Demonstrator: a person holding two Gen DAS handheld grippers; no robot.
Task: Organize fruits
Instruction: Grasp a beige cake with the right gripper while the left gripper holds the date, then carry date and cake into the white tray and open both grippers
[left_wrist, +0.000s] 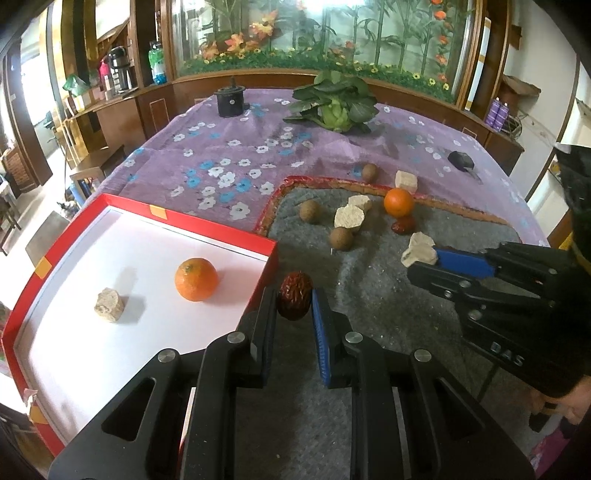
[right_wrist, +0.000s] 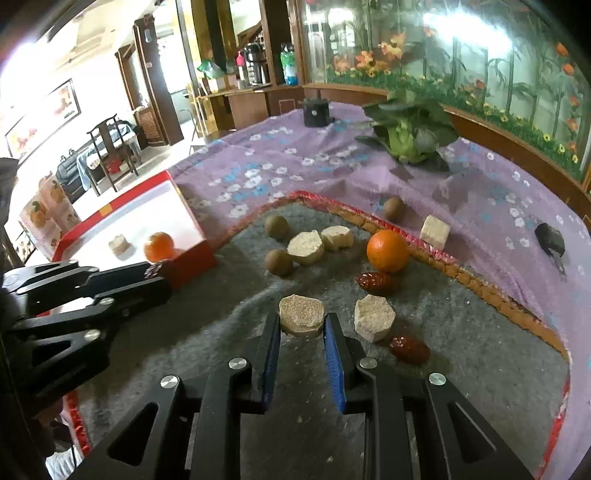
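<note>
I judge the sorting is only in its first part. Inside the red box (left_wrist: 266, 258) with the white floor there are so far two things: one orange (left_wrist: 195, 278) and one pale beige chunk (left_wrist: 109, 305), lying apart from each other. My left gripper (left_wrist: 294, 304) is pinching a dark red date (left_wrist: 294, 297) between its pads, and it hangs just beside the near corner of the box, outside the wall, so this date is not yet delivered. My right gripper (right_wrist: 301, 325) is pressed onto a pale round chunk (right_wrist: 301, 315) on the grey mat (right_wrist: 480, 350); whether this piece is already lifted from the mat, I cannot tell. On the mat there is much left: a second orange (right_wrist: 388, 251), two more red dates (right_wrist: 375, 282) (right_wrist: 410, 349), two brown round fruits (right_wrist: 276, 227) (right_wrist: 279, 262), and three other pale chunks (right_wrist: 373, 317) (right_wrist: 306, 247) (right_wrist: 337, 237). One brown fruit (right_wrist: 393, 209) and one pale cube (right_wrist: 435, 231) lie outside the mat's border on the purple flowered cloth (right_wrist: 258, 162). So I think most of the work remains, with two pieces in the box, two in hand, and about ten waiting.
</note>
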